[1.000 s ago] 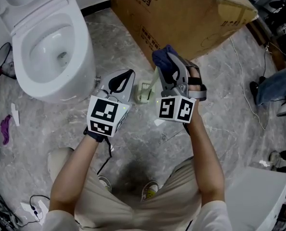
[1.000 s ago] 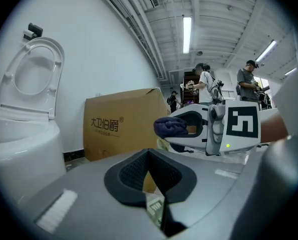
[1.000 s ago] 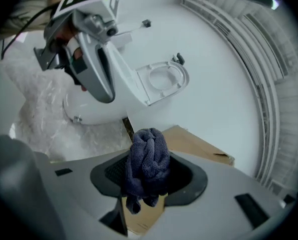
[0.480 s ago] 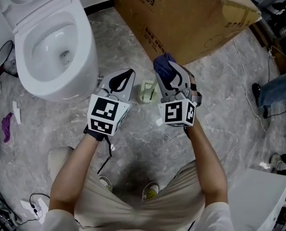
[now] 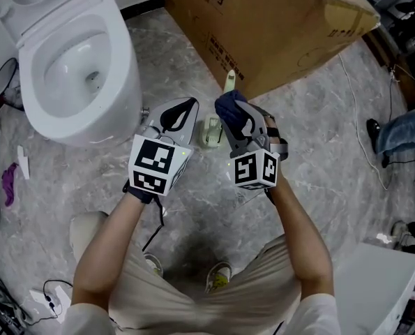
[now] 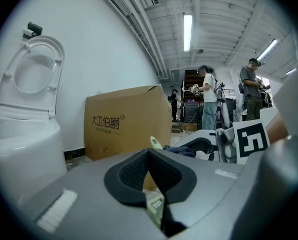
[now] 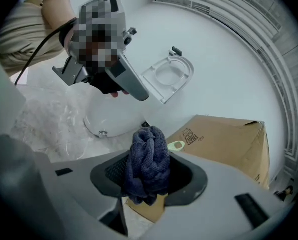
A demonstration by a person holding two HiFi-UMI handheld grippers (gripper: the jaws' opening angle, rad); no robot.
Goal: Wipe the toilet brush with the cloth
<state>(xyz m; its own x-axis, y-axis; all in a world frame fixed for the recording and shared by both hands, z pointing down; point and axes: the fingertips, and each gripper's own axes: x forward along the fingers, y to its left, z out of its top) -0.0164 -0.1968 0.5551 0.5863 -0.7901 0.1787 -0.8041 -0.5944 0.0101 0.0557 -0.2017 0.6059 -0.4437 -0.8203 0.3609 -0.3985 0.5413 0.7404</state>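
Note:
The toilet brush's pale green handle (image 5: 229,82) rises from its holder (image 5: 210,132) on the floor between the toilet and the box. My right gripper (image 5: 232,117) is shut on a dark blue cloth (image 5: 230,107), and the bunched cloth lies against the handle just below its tip. In the right gripper view the cloth (image 7: 147,166) fills the jaws and the handle tip (image 7: 176,145) pokes out behind it. My left gripper (image 5: 185,107) hovers just left of the holder, shut with nothing in it. In the left gripper view its pads meet (image 6: 149,156), and the holder (image 6: 156,207) shows below them.
A white toilet (image 5: 78,68) with its seat up stands at the left. A large cardboard box (image 5: 263,26) lies close behind the brush. Cables (image 5: 360,110) run over the marble floor at the right. A white bin (image 5: 374,285) stands at the lower right. People stand far off in the left gripper view.
My right gripper has moved left and a little nearer with the cloth, onto the brush handle, whose tip now shows above the cloth. The left gripper has hardly moved.

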